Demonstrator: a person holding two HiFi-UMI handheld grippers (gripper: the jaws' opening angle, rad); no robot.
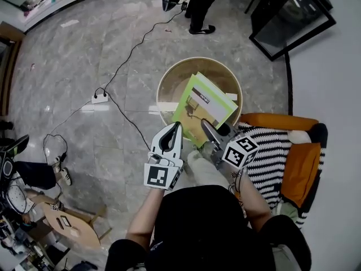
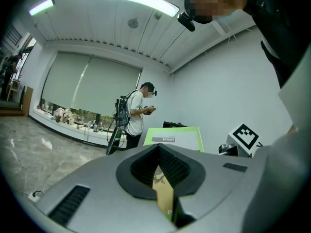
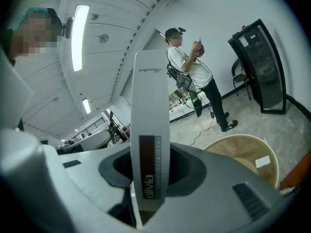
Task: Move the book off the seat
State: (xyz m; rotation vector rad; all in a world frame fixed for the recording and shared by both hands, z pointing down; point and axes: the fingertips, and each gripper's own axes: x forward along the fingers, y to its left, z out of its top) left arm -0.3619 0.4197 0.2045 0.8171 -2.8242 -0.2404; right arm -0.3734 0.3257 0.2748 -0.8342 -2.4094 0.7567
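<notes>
Over the round worktop [image 1: 174, 84], left gripper [image 1: 176, 127] and right gripper [image 1: 205, 124] both clamp the book [image 1: 204, 107], clear of the seat [image 1: 276, 151] beside that worktop, so I'd lower it flat and let go with both together.

In the head view the book [image 1: 206, 107] hides part of the round wooden table [image 1: 170, 79], and its near edge disappears behind the left gripper [image 1: 176, 127] and right gripper [image 1: 205, 123]. The top edge cuts off the standing person [image 1: 198, 9] above the legs. The script high on the book's spine is too small to read.
</notes>
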